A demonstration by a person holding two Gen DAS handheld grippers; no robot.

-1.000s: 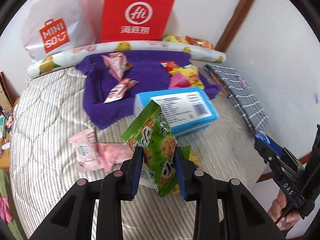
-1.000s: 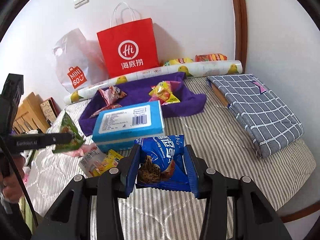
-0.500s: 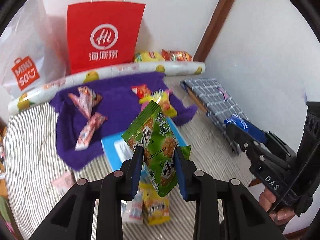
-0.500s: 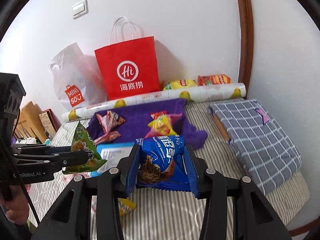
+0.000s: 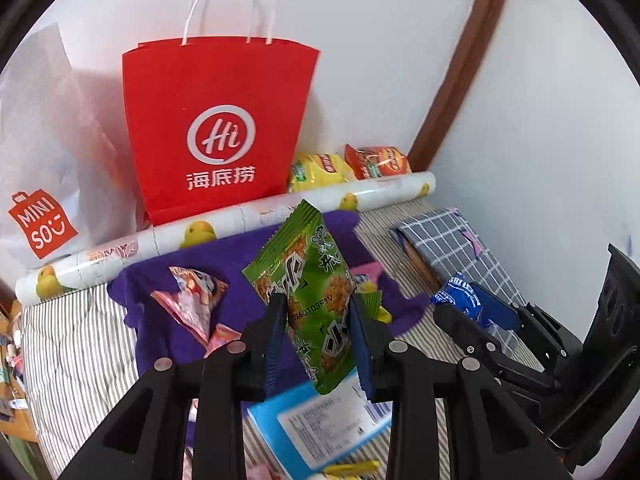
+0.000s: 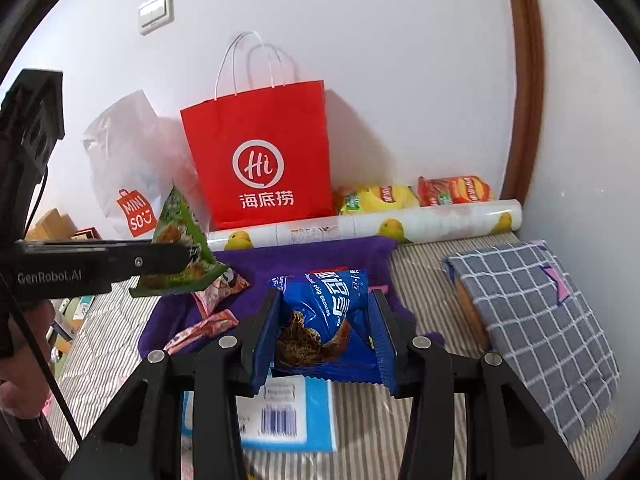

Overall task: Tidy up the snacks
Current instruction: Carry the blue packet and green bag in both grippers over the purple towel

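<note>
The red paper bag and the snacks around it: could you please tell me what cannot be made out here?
- Red paper bag: its inside is hidden by its own front in both views.
- Blue box: blurred label in the left wrist view, partly covered by the left gripper and its green snack packet.
- Purple cloth: middle blocked by the blue cookie packet.

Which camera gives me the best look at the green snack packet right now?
The left wrist view: the green snack packet stands front-on between the left tool's fingers, print readable. The right wrist view shows it only off to the side, smaller, partly hidden by that tool.
</note>
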